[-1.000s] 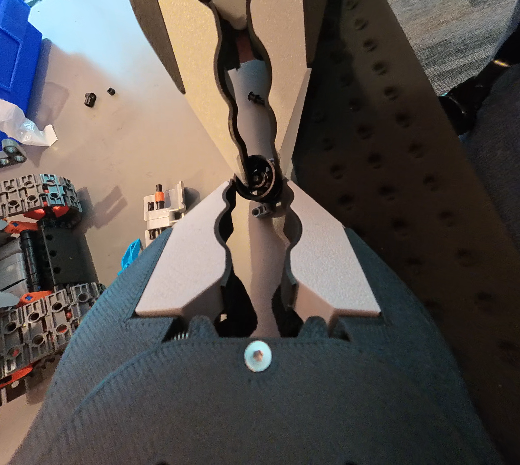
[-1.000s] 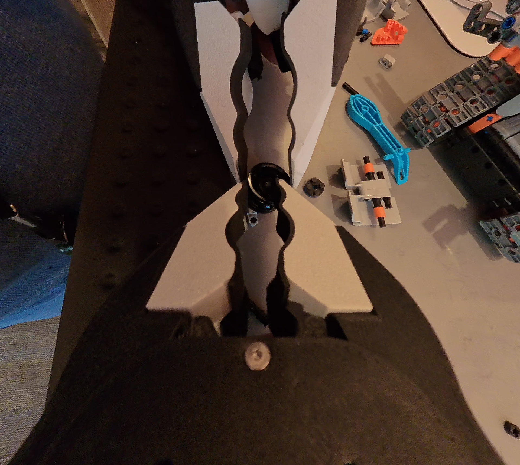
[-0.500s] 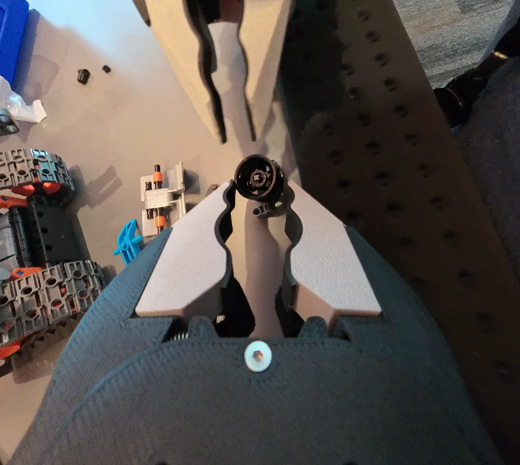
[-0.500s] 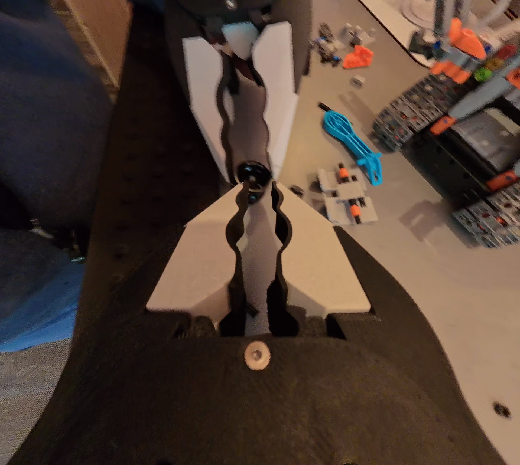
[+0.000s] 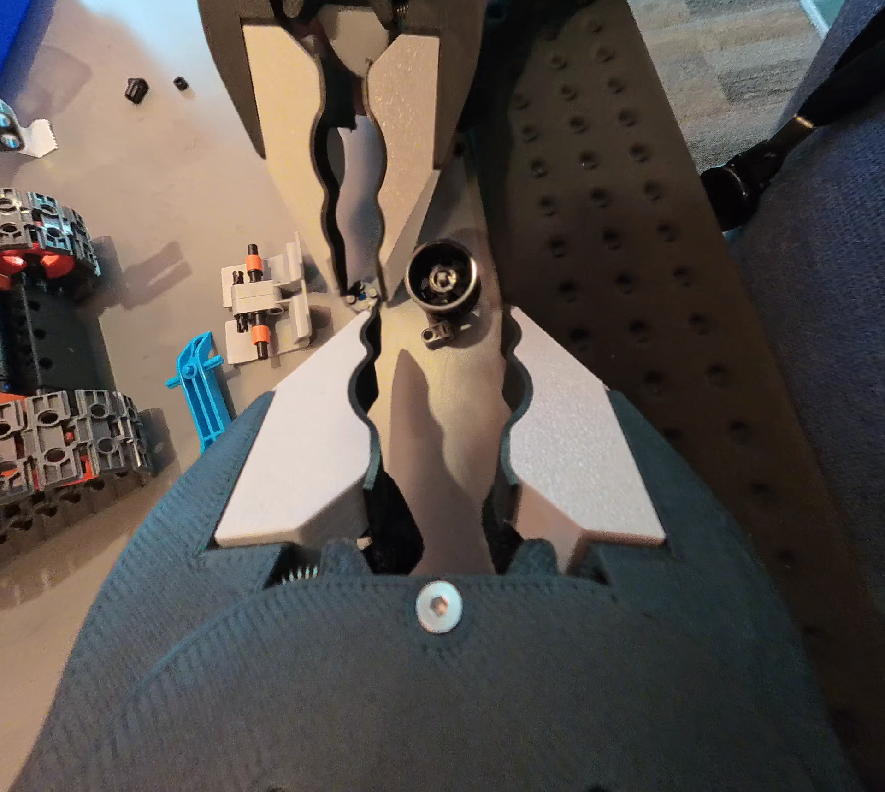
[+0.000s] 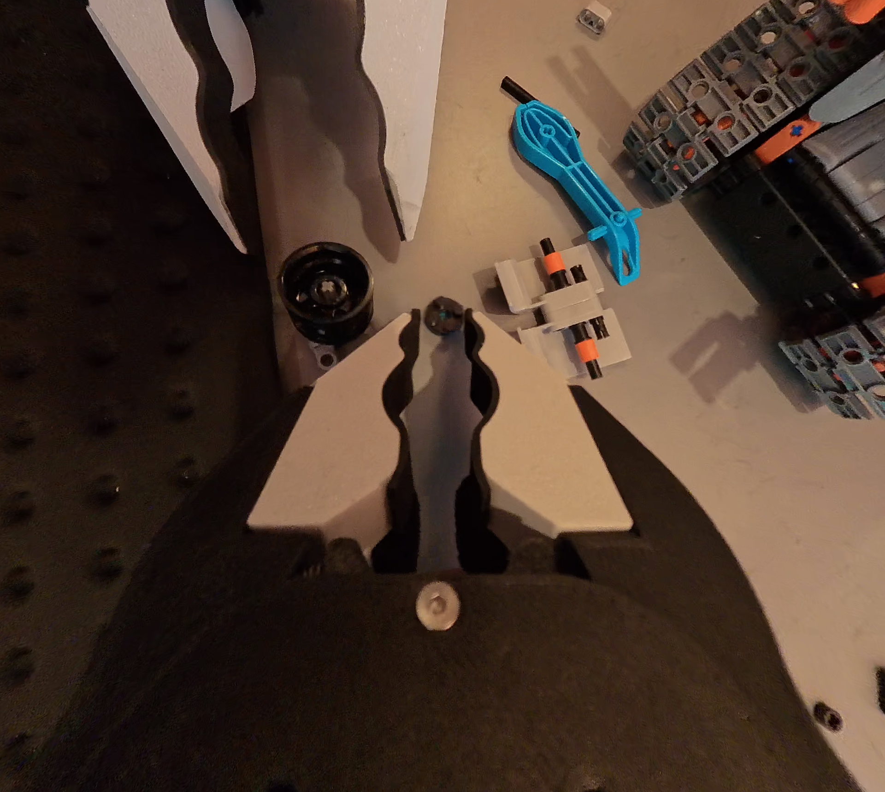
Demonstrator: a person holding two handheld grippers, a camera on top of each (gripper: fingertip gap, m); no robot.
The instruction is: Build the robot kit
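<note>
- One grey table [image 5: 143,194] carries everything, with a tracked model [image 6: 766,108] off to one side.
- Released, the left hand-held gripper [image 5: 440,316] has its jaws wide; the black wheel [image 5: 443,280] stands free on the table just ahead of its tips.
- Clenched, the right hand-held gripper [image 6: 440,316] pinches a small black cog [image 6: 443,319].
- Risks: the wheel sits by the table's edge, so a nudge from either tip could roll it off. The cog, held only at the tips, could flick out.
</note>
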